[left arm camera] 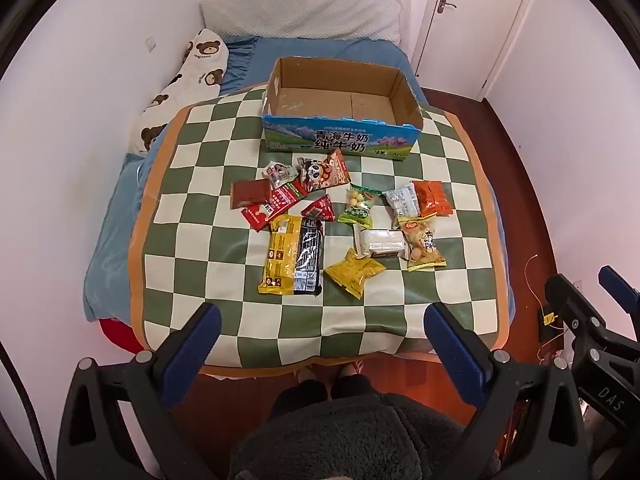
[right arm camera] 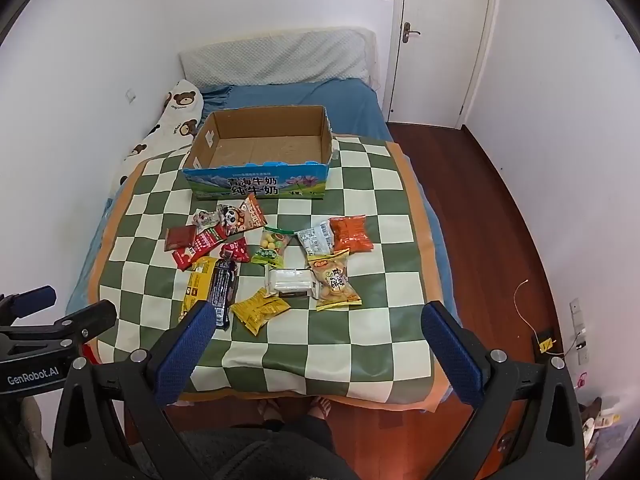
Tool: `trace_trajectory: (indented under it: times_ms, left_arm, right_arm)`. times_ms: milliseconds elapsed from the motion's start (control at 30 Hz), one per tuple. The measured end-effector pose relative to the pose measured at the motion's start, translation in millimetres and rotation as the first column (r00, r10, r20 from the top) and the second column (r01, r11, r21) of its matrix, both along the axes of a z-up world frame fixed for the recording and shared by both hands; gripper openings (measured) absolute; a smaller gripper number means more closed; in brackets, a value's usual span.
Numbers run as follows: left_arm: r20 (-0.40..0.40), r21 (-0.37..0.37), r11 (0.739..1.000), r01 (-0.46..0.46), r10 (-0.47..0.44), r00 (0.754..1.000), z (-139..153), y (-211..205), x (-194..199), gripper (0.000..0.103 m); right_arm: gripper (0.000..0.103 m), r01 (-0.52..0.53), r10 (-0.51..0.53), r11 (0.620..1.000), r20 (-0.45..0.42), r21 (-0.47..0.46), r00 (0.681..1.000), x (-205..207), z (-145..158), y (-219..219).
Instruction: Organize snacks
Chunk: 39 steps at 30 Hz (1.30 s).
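Note:
Several snack packets lie spread on a green-and-white checkered cloth (left arm camera: 440, 300) on a bed. Among them are a large yellow-and-black packet (left arm camera: 292, 256) (right arm camera: 212, 288), a small yellow packet (left arm camera: 354, 272) (right arm camera: 260, 308), a white packet (left arm camera: 382, 242), an orange packet (left arm camera: 432, 198) (right arm camera: 352, 234) and red packets (left arm camera: 276, 200). Behind them an open cardboard box (left arm camera: 340, 140) (right arm camera: 256, 184) stands with nothing inside. My left gripper (left arm camera: 323, 312) hovers open above the cloth's near edge, holding nothing. My right gripper (right arm camera: 320, 310) is open beside it, also holding nothing.
A bear-print pillow (left arm camera: 188, 80) lies along the left wall and a white headboard cushion (left arm camera: 300, 16) at the far end. Wooden floor (right arm camera: 500, 200) and a white door (right arm camera: 440, 40) are to the right. The person's feet (right arm camera: 296, 406) stand at the bed's near end.

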<state>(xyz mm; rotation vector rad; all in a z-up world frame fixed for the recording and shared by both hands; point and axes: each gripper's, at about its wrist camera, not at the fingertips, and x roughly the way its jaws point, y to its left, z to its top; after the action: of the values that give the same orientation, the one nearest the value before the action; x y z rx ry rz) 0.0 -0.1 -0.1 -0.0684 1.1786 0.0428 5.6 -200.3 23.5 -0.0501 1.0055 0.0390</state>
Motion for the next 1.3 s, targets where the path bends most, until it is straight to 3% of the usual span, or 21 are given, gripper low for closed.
trace_trajectory:
  times_ms: [1300]
  left_arm:
    - [0.026, 0.011, 1.0, -0.004, 0.004, 1.0, 7.8, -3.0, 5.5, 0.103]
  right_arm:
    - [0.103, 0.017, -0.017, 1.0, 0.017, 0.005, 1.0, 1.1, 2.9, -5.0]
